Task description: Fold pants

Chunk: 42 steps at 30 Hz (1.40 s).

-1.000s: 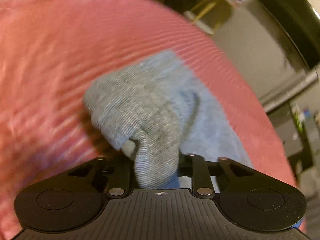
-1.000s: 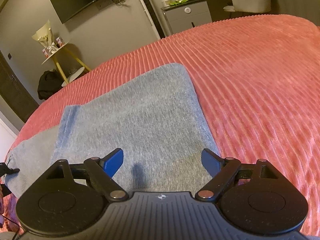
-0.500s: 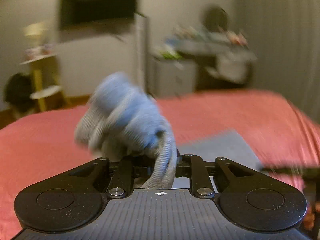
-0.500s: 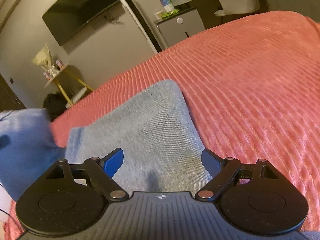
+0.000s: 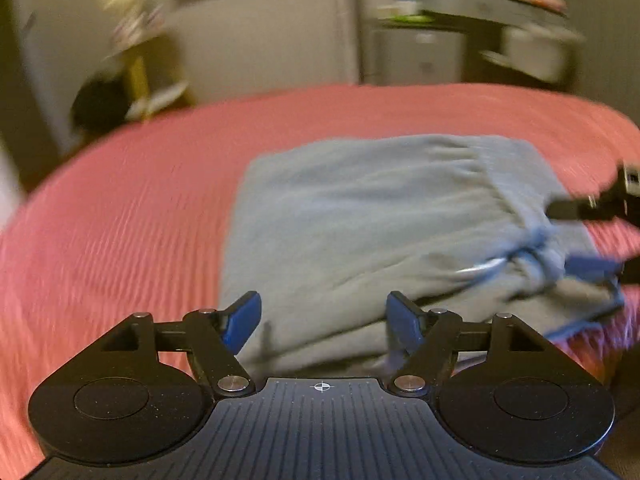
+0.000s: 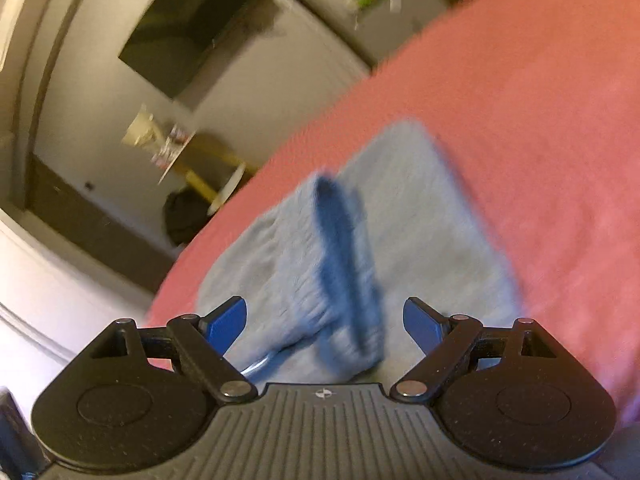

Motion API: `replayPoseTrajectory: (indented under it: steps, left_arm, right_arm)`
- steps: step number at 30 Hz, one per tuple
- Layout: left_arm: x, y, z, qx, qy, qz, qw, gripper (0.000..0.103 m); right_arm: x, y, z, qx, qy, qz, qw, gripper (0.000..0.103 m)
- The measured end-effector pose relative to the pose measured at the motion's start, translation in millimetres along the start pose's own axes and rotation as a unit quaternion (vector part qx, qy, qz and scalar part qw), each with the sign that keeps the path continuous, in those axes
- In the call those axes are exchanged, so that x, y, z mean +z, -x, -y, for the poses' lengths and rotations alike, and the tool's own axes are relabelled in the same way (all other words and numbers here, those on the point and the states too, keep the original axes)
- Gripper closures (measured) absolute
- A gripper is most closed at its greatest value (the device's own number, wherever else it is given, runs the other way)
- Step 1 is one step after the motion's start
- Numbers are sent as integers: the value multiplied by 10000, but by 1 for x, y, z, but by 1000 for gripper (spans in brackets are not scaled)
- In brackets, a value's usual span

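- Left gripper (image 5: 323,322): jaws opening over the near edge of the pants (image 5: 380,216); I see no cloth pinched between the pads.
- Right gripper (image 6: 325,325): jaws spread wide, a raised fold of cloth between them, not pinched.
- Pants lie folded near the middle of the bed (image 5: 120,208), toward its near edge.
- Handling, my judgement: soft, light knit, limp; it will sag and shift. Best held at the ribbed band or a stacked edge.
- Count: one pants, two grippers.
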<state>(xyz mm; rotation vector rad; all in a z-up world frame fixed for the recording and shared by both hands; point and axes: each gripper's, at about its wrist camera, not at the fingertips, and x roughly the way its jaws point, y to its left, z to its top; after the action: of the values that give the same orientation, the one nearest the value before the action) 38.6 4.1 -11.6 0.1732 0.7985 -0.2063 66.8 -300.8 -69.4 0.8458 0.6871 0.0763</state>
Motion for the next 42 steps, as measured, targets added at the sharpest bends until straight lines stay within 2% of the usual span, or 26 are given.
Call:
replayPoseTrajectory:
  steps: [2,4,9,10,11,12,14,15,18,19,20,22,24,26,31,34,37,40,42]
  left_arm:
    - [-2,0,-22,25,510,-178,9985,27]
    - [-5,-3,-33,44,832,-250,9962,27]
    - [-7,-16,-35,-278,1141,-420,9922,27]
    - [-7,-18,-37,-359,1173,-478,9913,27]
    - [-7,-20,-40,-518,1237,-545,9895,27]
    - [-5,-22,-39,-678,1305,-593,9873,27]
    - [-9,-24,-41,-1036,1409,-711,9820,27]
    - [-9,-25,-39,-1114,1413,-749,9808,27]
    - [-9,-31,-30,-940,1234,-847,9843,27]
    - [-9,-32,-26,-936,1166,-858,9850,27]
    - [-10,-31,-23,-974,1080,-845,9857,27]
    - [-11,-29,-18,-970,928,-829,9875,27]
    - [-12,-30,-14,-851,835,-880,9890,27]
    - [-11,-34,-14,-522,917,-937,9900,27]
    - [-11,-37,-32,-112,1571,-983,9826,31]
    - [-11,-39,-43,108,1967,-999,9753,35]
    - [-11,-41,-49,-192,2221,-1062,9690,34]
    - [-12,-46,-45,-258,2092,-1223,9699,34]
    - [-11,-47,-42,-346,1981,-1264,9714,34]
  right_arm:
    - [3,-16,7,-67,-357,-375,9986,17]
    - [4,-28,17,-182,-741,-517,9957,16]
    - [16,-54,36,487,-1602,-974,9811,17]
    - [18,-59,38,556,-1730,-1029,9779,21]
    - [19,-62,40,576,-1824,-1018,9762,40]
    - [18,-65,41,605,-1849,-1014,9756,51]
    - [19,-71,42,771,-1860,-1099,9733,48]
    - [19,-74,40,791,-1845,-1148,9729,41]
    - [23,-85,34,710,-1892,-1206,9719,38]
    - [23,-86,29,639,-1856,-1190,9733,39]
    - [24,-87,21,528,-1766,-1145,9762,52]
    - [27,-85,-5,294,-1262,-962,9869,55]
    - [31,-75,-28,369,-789,-703,9937,59]
    - [34,-64,-51,514,-491,-498,9962,61]
    - [49,-25,-83,1002,-194,-5,9948,62]
    - [63,-2,-79,1271,-458,287,9904,62]
    - [70,17,-60,1175,-497,535,9904,62]
    - [71,9,-26,875,-840,324,9921,60]
    - [66,-8,0,468,-1033,23,9935,49]
